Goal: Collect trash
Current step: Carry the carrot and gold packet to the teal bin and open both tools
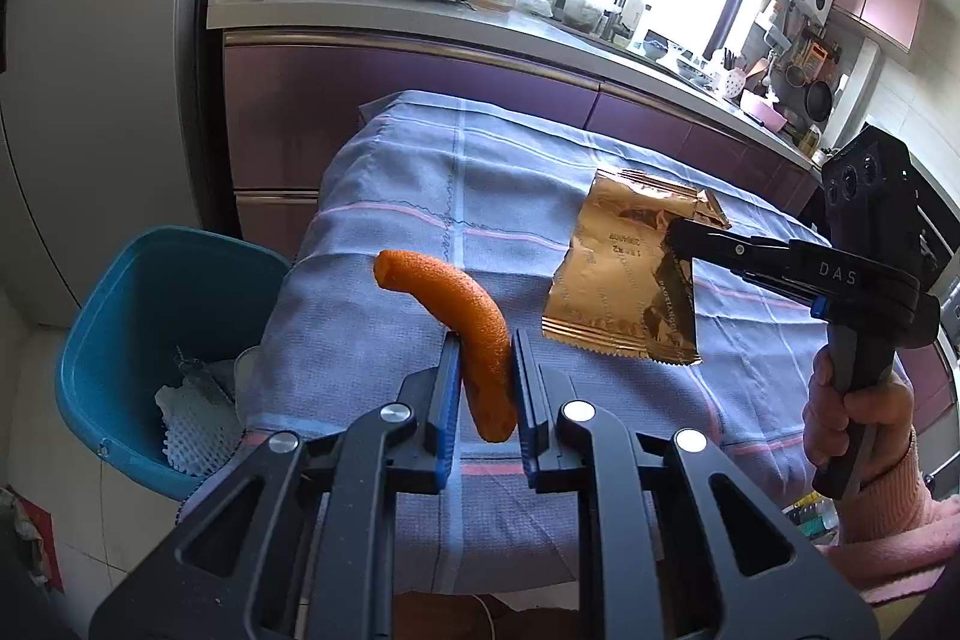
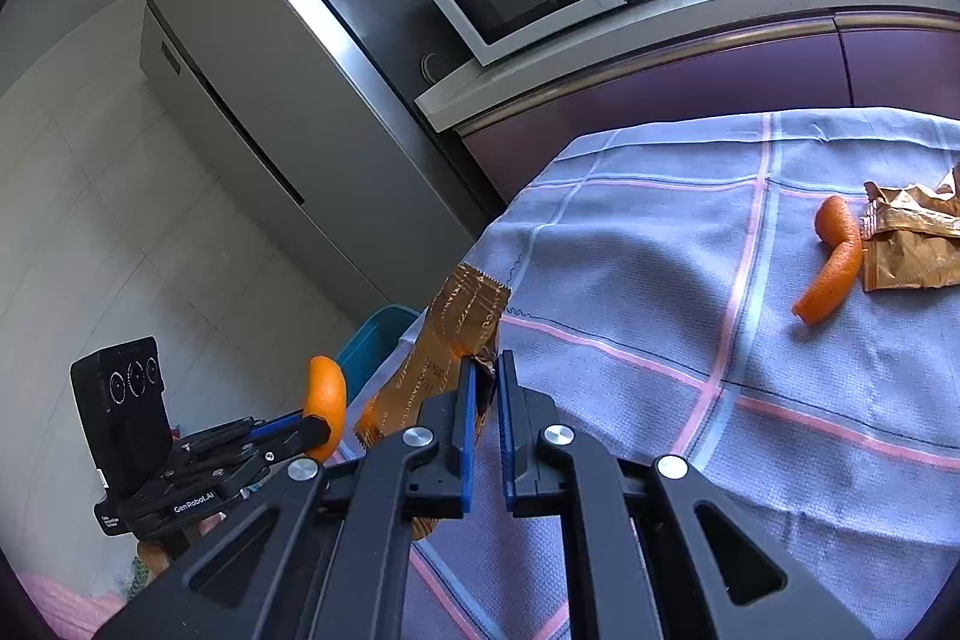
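Reading "DAS" on right gripper (image 1: 681,232), "GenRobot.AI" on left gripper (image 2: 318,430)

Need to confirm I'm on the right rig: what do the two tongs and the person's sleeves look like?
Both tongs, left and right, are matte black linkages with silver round pivots and blue finger pads. The right one reads "DAS", the left "GenRobot.AI", each with a black camera block. A fuzzy pink sleeve shows at the wrist.
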`<state>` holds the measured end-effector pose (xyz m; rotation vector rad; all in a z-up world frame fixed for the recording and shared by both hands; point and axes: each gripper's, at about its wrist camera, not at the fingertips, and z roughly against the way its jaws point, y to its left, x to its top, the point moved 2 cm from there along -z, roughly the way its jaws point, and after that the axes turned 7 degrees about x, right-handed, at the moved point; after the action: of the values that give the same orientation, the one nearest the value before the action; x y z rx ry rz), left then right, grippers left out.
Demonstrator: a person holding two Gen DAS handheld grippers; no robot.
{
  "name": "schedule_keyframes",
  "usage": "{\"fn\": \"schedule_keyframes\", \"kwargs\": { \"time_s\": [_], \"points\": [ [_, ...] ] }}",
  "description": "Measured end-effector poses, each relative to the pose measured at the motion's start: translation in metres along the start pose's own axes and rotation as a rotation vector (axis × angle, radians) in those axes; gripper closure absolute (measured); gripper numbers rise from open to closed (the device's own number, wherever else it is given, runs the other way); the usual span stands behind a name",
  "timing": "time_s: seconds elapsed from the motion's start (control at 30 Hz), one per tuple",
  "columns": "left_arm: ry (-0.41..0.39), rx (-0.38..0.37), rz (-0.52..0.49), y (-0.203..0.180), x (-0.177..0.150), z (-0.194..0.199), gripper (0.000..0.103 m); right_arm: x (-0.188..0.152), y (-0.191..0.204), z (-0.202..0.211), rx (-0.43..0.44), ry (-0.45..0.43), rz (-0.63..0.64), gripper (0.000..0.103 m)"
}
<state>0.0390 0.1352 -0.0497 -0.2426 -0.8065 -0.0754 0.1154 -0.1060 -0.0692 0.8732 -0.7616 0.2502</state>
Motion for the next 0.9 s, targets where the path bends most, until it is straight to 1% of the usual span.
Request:
{"fn": "schedule_keyframes", "kwargs": {
  "time_s": [0.47,0.9],
  "points": [
    [-0.028,0.073,0.046,0.038,0.002,0.016,0.086,0.007,0.030,-0.042,0.059,0.065,0.054,0.097],
    [-0.052,0.148,0.102,0.078,0.004,0.028,0.086,0.015,0.058,-0.078,0.093,0.107,0.106,0.097]
  ]
}}
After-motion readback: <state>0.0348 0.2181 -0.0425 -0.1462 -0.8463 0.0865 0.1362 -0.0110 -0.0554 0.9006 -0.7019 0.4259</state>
